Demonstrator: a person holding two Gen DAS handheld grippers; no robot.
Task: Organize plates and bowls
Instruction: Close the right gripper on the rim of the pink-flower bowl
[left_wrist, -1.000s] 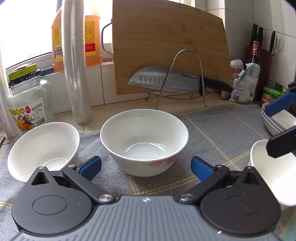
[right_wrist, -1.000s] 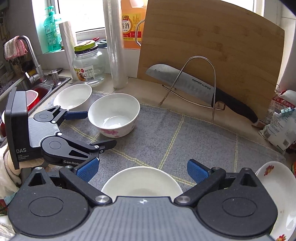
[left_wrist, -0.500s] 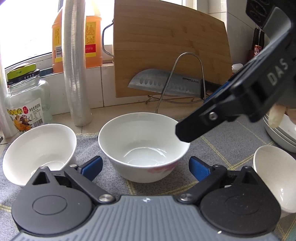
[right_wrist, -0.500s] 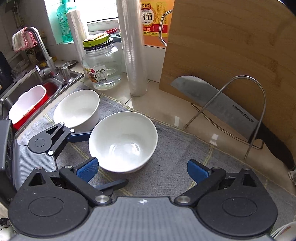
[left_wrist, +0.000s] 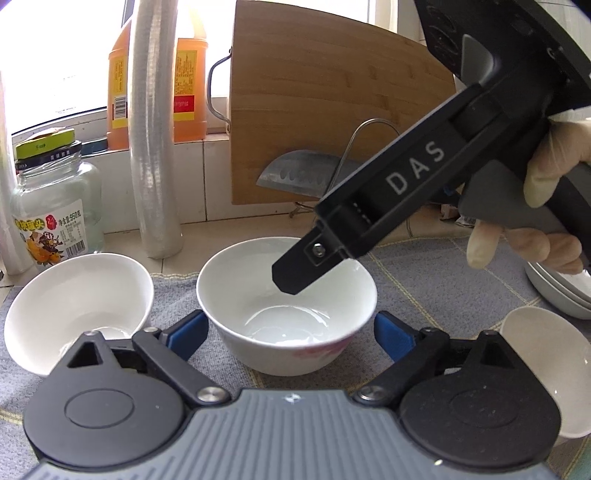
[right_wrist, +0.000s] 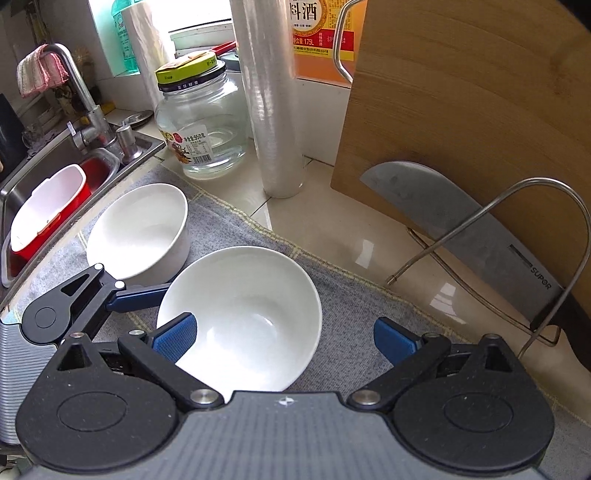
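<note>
At the far left of the grey checked cloth (left_wrist: 177, 295) on the worktop, a plain white ceramic bowl (left_wrist: 79, 306) stood by itself, not nested in anything. Just to its right, a second white bowl with a pink flower on its side (left_wrist: 286, 306) sat between the blue pads of the left gripper (left_wrist: 288, 334), whose jaws were closing round it without yet pressing its walls. The right gripper (right_wrist: 284, 336) hung above that bowl with its jaws wide and nothing held; one finger reached over the rim. Farther right, a small white bowl (left_wrist: 546, 354) lay alone near a stack of white dishes (left_wrist: 557, 295). Judging by this, three bowls were left to gather, so little was done.
</note>
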